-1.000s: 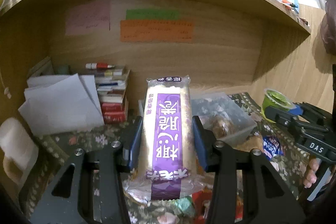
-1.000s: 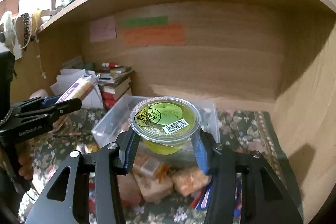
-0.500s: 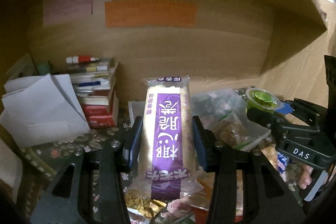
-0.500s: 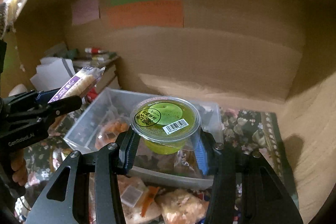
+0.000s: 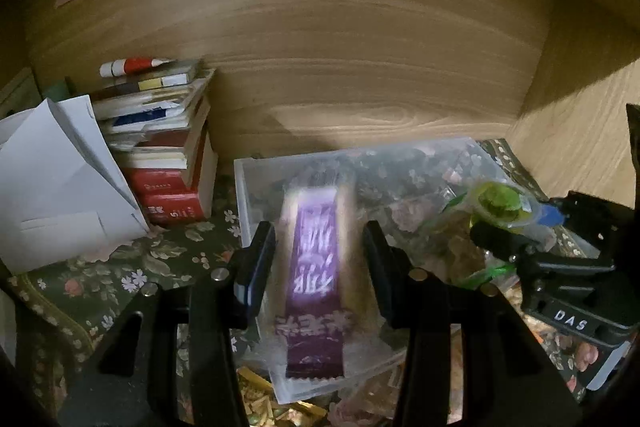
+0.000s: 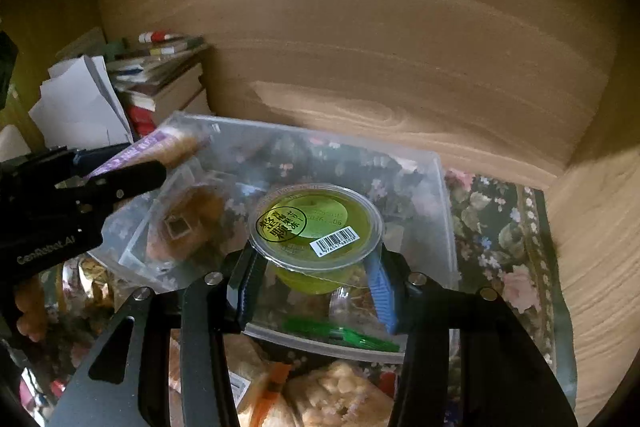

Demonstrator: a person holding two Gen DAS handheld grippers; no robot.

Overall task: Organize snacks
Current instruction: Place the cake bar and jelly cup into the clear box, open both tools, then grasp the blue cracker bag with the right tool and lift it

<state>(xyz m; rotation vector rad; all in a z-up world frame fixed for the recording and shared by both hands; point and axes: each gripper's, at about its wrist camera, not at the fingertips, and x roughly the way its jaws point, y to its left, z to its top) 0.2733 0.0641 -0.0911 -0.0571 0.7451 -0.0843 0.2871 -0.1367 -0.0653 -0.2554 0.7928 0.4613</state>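
Observation:
A clear plastic bin (image 5: pixel 244 187) (image 6: pixel 448 195) sits on the flowered cloth under a wooden shelf. My left gripper (image 5: pixel 318 259) has its jaws apart with the purple-labelled snack pack (image 5: pixel 318 267) between them, lying over the bin's left part; the pack is blurred and I cannot tell if the pads touch it. It also shows in the right wrist view (image 6: pixel 160 147). My right gripper (image 6: pixel 316 283) is shut on a green jelly cup (image 6: pixel 316 223) and holds it over the bin's front. The cup shows in the left wrist view (image 5: pixel 500 203).
A stack of books (image 5: pixel 164 147) and white papers (image 5: pixel 52 187) stand left of the bin. Bagged snacks (image 6: pixel 188 223) lie inside the bin. More snack bags (image 6: pixel 332 395) lie in front of it. The wooden back wall (image 5: pixel 360 67) and right side wall (image 6: pixel 600 267) close the space.
Both grippers moved forward and down over the bin. The left jaws have widened around the purple pack, which now sits lower. The right gripper still holds the jelly cup.

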